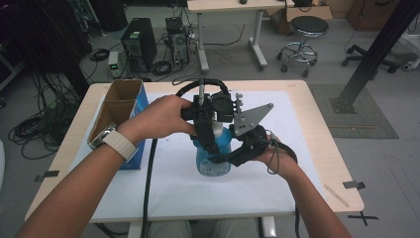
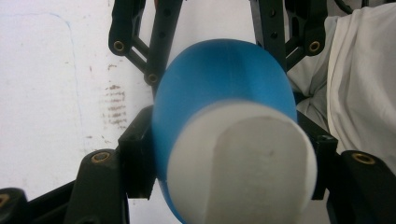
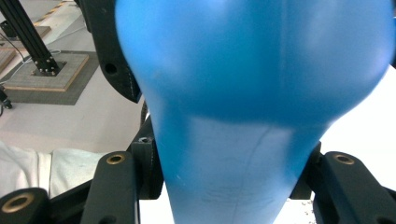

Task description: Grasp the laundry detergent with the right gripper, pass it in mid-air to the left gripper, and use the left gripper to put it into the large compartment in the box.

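A blue bottle point(image 1: 214, 157) with a white cap stands upright on the white mat point(image 1: 277, 183) at the table's middle. My left gripper point(image 1: 212, 140) comes down on it from above and is shut on the bottle's top. In the left gripper view the white cap point(image 2: 243, 163) sits between its pads, with the blue body point(image 2: 219, 74) below. My right gripper point(image 1: 223, 158) reaches in level from the right and is shut on the bottle's body. In the right gripper view the blue bottle point(image 3: 252, 70) is pressed between the black jaws of the right gripper point(image 3: 229, 182).
An open cardboard box point(image 1: 119, 106) with a blue side stands at the table's left edge. Strips of tape point(image 1: 354, 185) lie near the front right corner. On the floor beyond the table are a computer tower point(image 1: 140, 42), cables and a stool point(image 1: 303, 39).
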### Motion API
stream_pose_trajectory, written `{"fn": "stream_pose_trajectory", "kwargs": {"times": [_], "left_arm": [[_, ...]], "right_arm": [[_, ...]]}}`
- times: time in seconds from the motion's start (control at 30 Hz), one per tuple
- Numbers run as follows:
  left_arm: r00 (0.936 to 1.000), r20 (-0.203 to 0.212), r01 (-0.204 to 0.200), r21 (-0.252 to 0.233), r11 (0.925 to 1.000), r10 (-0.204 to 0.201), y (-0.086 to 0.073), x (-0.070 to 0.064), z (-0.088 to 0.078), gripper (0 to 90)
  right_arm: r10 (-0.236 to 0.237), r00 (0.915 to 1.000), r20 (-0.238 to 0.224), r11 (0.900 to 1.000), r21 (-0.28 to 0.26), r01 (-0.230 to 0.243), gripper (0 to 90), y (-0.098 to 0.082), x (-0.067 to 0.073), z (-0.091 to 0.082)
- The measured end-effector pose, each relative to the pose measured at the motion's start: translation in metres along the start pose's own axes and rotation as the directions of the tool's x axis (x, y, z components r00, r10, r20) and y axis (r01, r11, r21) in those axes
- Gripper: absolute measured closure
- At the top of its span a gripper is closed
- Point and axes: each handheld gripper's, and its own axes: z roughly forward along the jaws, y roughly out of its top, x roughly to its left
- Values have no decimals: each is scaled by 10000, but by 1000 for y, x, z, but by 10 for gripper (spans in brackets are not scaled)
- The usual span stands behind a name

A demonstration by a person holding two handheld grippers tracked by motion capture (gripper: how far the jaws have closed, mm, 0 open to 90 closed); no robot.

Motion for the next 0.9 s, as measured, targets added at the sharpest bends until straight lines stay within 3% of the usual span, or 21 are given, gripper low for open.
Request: {"fn": "stream_pose_trajectory", "kwargs": {"times": [0.23, 0.4, 0.47, 0.67, 0.8, 0.9], "left_arm": [[9999, -116, -23, -23, 10000, 22, 0, -3, 0, 382], [9996, -66, 267, -87, 9996, -267, -1, -1, -2, 382], [9991, -157, 396, -23, 9992, -396, -2, 0, -4, 382], [9932, -438, 1071, -113, 9942, -1075, -14, 3, -10, 381], [9848, -611, 1627, -57, 9867, -1627, -21, 6, -15, 381], [9780, -728, 1953, -90, 9807, -1955, -27, 8, -19, 381]], "right_arm": [[-93, 10000, 12, 9999, 40, 93, 450, 0, 2, 0], [21, 10000, -75, 10000, -46, -21, 435, 0, 1, -1], [347, 9992, -202, 9994, -29, -348, 322, -1, -2, -2], [1300, 9909, 340, 9910, 288, -1310, 163, -22, -7, -27], [1850, 9778, 982, 9792, 660, -1919, 113, -34, -8, -47], [2001, 9646, 1720, 9666, 1261, -2231, 88, -39, -9, -63]]}}
